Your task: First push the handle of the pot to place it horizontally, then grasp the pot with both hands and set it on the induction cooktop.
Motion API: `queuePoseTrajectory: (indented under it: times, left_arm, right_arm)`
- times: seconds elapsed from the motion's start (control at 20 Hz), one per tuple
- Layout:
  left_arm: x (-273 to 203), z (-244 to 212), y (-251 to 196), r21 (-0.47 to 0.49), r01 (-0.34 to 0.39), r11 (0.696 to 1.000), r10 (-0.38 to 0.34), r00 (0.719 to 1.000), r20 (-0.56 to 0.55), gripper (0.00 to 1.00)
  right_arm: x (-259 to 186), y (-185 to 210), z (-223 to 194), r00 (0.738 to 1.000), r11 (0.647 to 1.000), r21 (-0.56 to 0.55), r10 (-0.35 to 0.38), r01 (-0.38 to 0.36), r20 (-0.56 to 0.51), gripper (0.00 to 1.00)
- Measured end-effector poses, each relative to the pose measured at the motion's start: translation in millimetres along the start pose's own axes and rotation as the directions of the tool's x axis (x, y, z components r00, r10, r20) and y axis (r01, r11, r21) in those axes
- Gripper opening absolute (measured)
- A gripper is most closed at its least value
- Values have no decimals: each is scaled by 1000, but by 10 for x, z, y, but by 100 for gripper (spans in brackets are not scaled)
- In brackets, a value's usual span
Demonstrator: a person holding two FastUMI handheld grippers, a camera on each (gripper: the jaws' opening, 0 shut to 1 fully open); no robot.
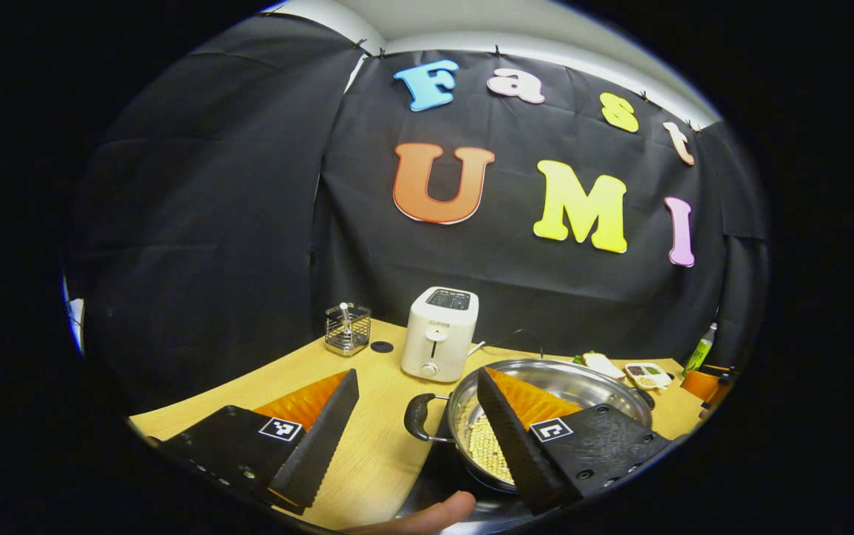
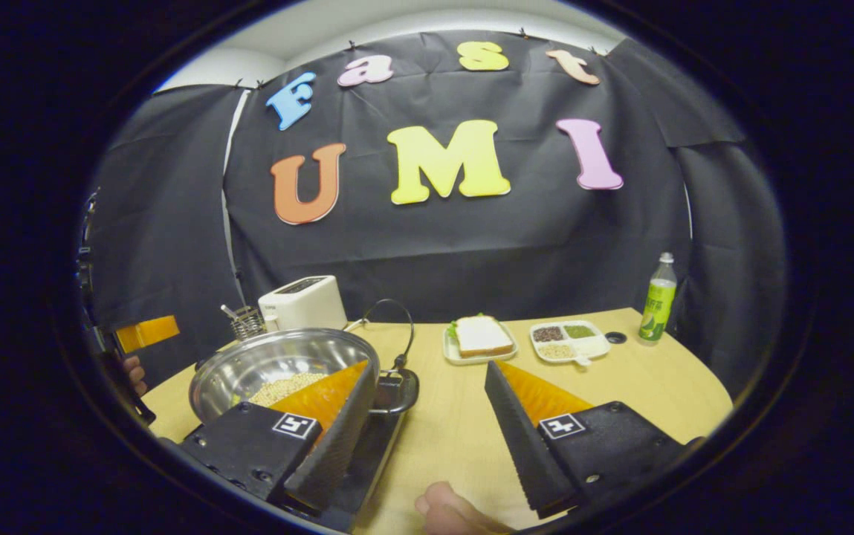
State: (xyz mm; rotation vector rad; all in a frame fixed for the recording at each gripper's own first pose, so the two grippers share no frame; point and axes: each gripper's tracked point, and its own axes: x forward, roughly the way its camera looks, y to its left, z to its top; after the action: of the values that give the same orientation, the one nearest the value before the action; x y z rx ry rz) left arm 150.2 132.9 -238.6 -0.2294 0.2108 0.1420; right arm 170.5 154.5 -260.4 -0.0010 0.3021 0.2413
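Steel pot (image 1: pixel 553 386) of beans sits on the dark cooktop (image 2: pixel 367 453) on the tabletop (image 2: pixel 620 379). Left gripper (image 1: pixel 418 390) and right gripper (image 2: pixel 430 379) both stand released, spread wide, flanking its side handles (image 1: pixel 421 416). Toaster (image 1: pixel 440 333) stands behind.

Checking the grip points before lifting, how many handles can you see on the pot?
2: one handle on the pot's left side in the left gripper view, another handle on its right side in the right gripper view.

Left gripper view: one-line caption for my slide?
Open left claw straddles the handle of the bean-filled steel pot on the induction cooktop, toaster behind.
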Motion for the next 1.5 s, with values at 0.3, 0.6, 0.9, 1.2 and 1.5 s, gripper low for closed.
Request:
queuePoseTrajectory:
  times: [0.3,0.6,0.9,1.2,1.5]
  left_arm:
    - [-722,406,-112,11,-15,1000,14,995,95,95]
    - [-1434,624,-350,54,18,998,-26,988,155,95]
    - [-2035,876,-599,127,63,990,-86,979,183,95]
    - [-2479,1027,-946,175,136,975,-169,967,189,95]
    - [-2833,1156,-1218,230,182,956,-233,948,218,84]
  right_arm:
    - [-808,-335,329,994,997,-13,-74,75,83,98]
    - [-1698,-526,558,981,996,3,-86,87,171,97]
    - [-2597,-737,805,958,986,9,-164,167,233,97]
    - [-3176,-990,1046,944,979,77,-202,189,260,98]
    - [-3616,-1111,1073,930,971,68,-241,231,277,97]
